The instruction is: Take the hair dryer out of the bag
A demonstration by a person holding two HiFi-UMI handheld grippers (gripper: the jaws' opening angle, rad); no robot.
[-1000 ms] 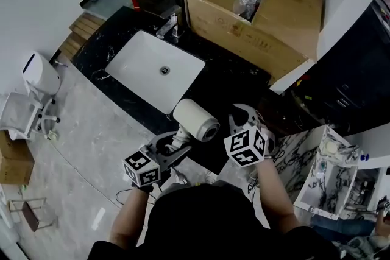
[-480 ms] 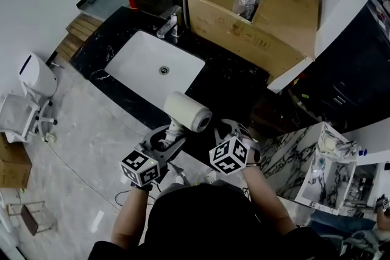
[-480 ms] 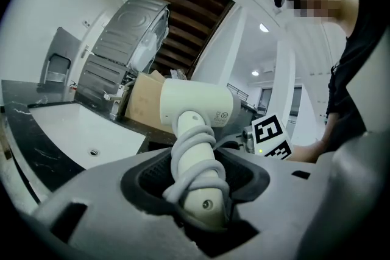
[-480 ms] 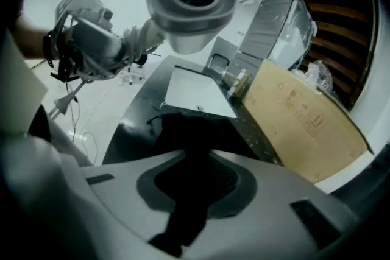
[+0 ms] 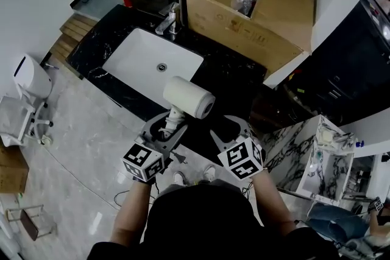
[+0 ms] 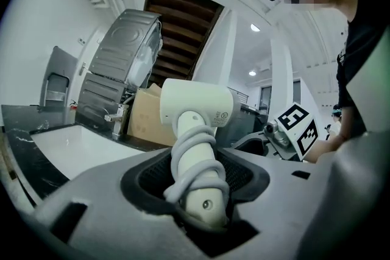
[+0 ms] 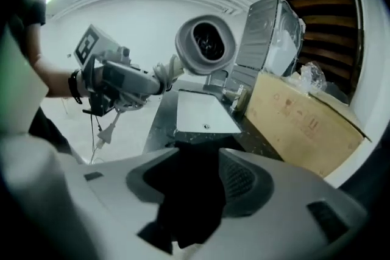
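Observation:
The white hair dryer [image 5: 187,98] is held up over the black counter [image 5: 234,79]. My left gripper [image 5: 163,131] is shut on its handle, which has the cord coiled round it [image 6: 194,158]. The left gripper view has the dryer's barrel [image 6: 195,103] upright above the jaws. Its round nozzle [image 7: 205,44] faces the right gripper view. My right gripper [image 5: 230,130] is just right of the dryer. Its jaws are opening, and a limp piece of the black bag [image 7: 186,204] hangs between them without being pinched.
A white sink [image 5: 152,64] with a faucet [image 5: 167,20] is set in the counter beyond the dryer. A large cardboard box [image 5: 262,15] holding crumpled plastic stands at the back right. The dryer's plug [image 7: 103,134] dangles below the left gripper. A marble-patterned cabinet [image 5: 317,155] is at right.
The right gripper's jaws, shut before, now stand apart. The left gripper has carried the hair dryer a little up and left in the picture.

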